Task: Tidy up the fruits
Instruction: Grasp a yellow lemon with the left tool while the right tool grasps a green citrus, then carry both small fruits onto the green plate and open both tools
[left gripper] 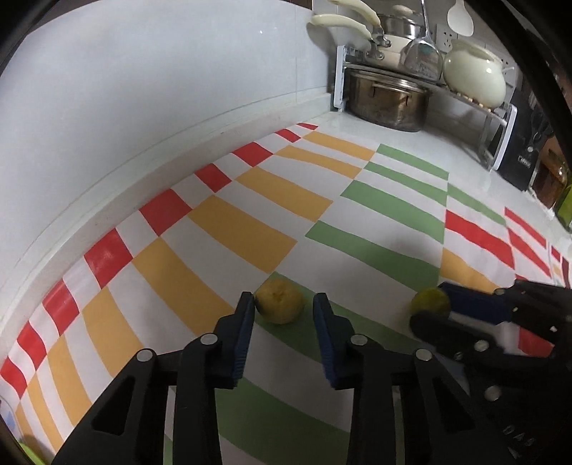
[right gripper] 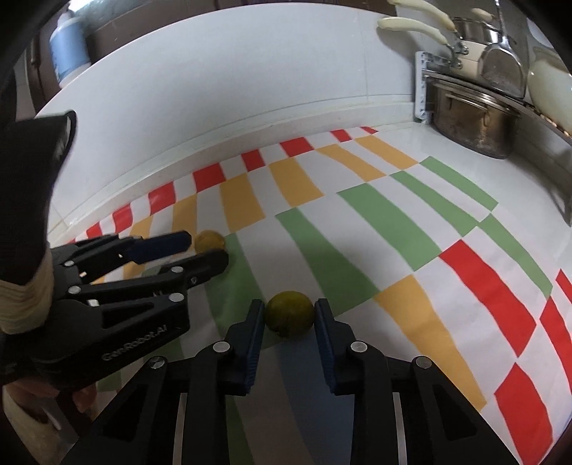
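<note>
Fingers of the left gripper [left gripper: 284, 307] stood drawn close about a yellow fruit [left gripper: 280, 302], which lay on a green stripe near the front edge of the striped mat [left gripper: 250, 232]. One blue pad touched the fruit; at the other pad the left wrist view showed a thin sliver of mat. From the right wrist view the fruit sat nipped between the very tips. A cream knitted cuff [right gripper: 21, 300] showed behind that gripper, off the mat's near left side.

Just beside it on the mat, the right gripper [right gripper: 289, 311] was clamped on a greenish-yellow fruit [right gripper: 289, 314]. Both pads pressed its sides, and the fruit rested on the mat where a green stripe met a white one. The two fruits lay near each other but apart, each in its own gripper.

Farther across, the mat ran in blocks of orange, green and red stripes on white. A white wall [left gripper: 143, 89] rose along the mat's red-edged far side.

Past the mat's far corner a steel pot [left gripper: 388, 102] stood on the white counter under a metal rack [left gripper: 339, 75]. On the rack above were pans with cream handles [left gripper: 343, 23] and a round cream jar [left gripper: 475, 77]. A black appliance [left gripper: 522, 157] stood to the right of the rack, off the mat's far right side.
</note>
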Available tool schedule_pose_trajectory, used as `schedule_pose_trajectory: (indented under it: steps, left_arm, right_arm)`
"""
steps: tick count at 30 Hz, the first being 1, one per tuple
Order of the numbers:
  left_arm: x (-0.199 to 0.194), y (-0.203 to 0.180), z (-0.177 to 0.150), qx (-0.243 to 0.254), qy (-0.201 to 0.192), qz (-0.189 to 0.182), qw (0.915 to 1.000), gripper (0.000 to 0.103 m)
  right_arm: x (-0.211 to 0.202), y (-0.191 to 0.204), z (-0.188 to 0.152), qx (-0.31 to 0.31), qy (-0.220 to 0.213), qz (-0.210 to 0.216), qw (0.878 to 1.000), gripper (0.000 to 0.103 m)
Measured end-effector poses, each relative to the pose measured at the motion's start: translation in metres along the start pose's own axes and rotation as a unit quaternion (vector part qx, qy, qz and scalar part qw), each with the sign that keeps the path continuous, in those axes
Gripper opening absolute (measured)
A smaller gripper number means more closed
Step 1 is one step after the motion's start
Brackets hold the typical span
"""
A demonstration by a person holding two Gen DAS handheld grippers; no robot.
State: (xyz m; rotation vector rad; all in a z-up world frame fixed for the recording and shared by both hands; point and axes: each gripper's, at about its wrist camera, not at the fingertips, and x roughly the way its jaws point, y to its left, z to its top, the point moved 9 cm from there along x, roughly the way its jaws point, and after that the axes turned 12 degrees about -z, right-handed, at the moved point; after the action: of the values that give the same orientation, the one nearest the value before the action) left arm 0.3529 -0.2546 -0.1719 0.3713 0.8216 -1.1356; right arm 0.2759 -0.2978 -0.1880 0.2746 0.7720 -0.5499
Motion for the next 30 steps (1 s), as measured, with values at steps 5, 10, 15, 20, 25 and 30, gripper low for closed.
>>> schedule_pose_trajectory:
  steps: [5, 10, 15, 20, 25, 30]
  left_arm:
    - [0.001, 0.002, 0.001, -0.004, 0.001, 0.000, 1.0000, 0.028]
    - [-0.009, 0.000, -0.004, -0.016, -0.002, 0.002, 0.9999, 0.028]
    - [-0.033, -0.003, -0.008, -0.034, -0.020, 0.010, 0.9992, 0.028]
    - [-0.059, -0.006, -0.008, -0.044, -0.042, 0.019, 0.9979, 0.028]
    - [-0.085, -0.009, -0.013, -0.054, -0.060, 0.035, 0.9961, 0.028]
    - [-0.112, -0.010, -0.021, -0.073, -0.075, 0.054, 0.9931, 0.028]
  right_arm:
    - [0.004, -0.008, 0.005, 0.008, 0.000, -0.006, 1.000, 0.030]
    - [0.000, -0.007, 0.006, 0.003, -0.007, 0.001, 1.000, 0.030]
    - [-0.009, -0.001, 0.010, -0.004, -0.017, 0.012, 1.000, 0.030]
    - [-0.024, 0.005, 0.014, -0.013, -0.031, 0.022, 0.999, 0.030]
    - [-0.043, 0.013, 0.018, -0.026, -0.045, 0.038, 0.998, 0.030]
    - [-0.063, 0.022, 0.017, -0.043, -0.058, 0.054, 0.996, 0.030]
